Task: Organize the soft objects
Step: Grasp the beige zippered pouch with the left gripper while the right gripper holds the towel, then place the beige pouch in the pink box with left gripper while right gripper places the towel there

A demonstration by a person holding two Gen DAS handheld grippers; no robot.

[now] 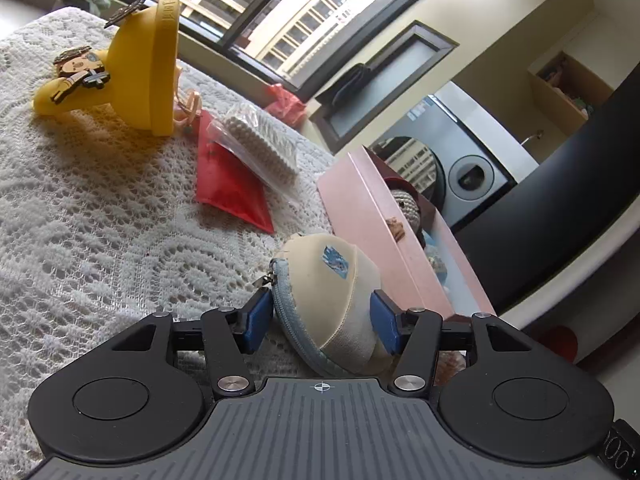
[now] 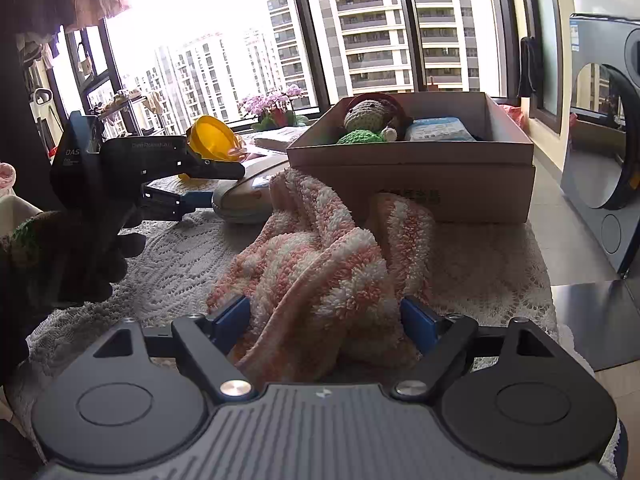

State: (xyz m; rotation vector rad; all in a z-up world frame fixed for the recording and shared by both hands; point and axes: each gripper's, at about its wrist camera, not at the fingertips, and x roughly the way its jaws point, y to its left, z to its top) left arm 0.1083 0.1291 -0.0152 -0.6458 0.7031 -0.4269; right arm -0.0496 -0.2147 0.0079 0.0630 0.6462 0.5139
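Your left claw (image 1: 320,322) has its blue pads on either side of the cream zip pouch (image 1: 328,280), one at the zipper edge and one against the fabric, so it grips the pouch, which rests on the lace-covered desk (image 1: 100,220); far left on that cloth lies a yellow silicone funnel-shaped cup (image 1: 136,68) on its side with a cartoon figure on it; next comes a red packet (image 1: 224,184) with a clear bag of cotton swabs (image 1: 260,140) lying partly over it; to the right, just beside the pouch, stands the pink cardboard box (image 1: 360,208), its near wall between the pouch and the inside of the box; a crocheted doll (image 1: 404,204) sits in the box.

Your right claw (image 2: 326,320) is spread wide around the pink-and-white fluffy towel (image 2: 320,264), which lies bunched on the lace and leans against the front wall of the box (image 2: 460,184); whether the pads press the towel, you cannot tell; in the box the doll (image 2: 368,120) lies beside a blue-and-white pack (image 2: 440,130); behind are orchids (image 2: 276,104) at the big window (image 2: 360,32) and a washing machine (image 2: 608,140) at right.
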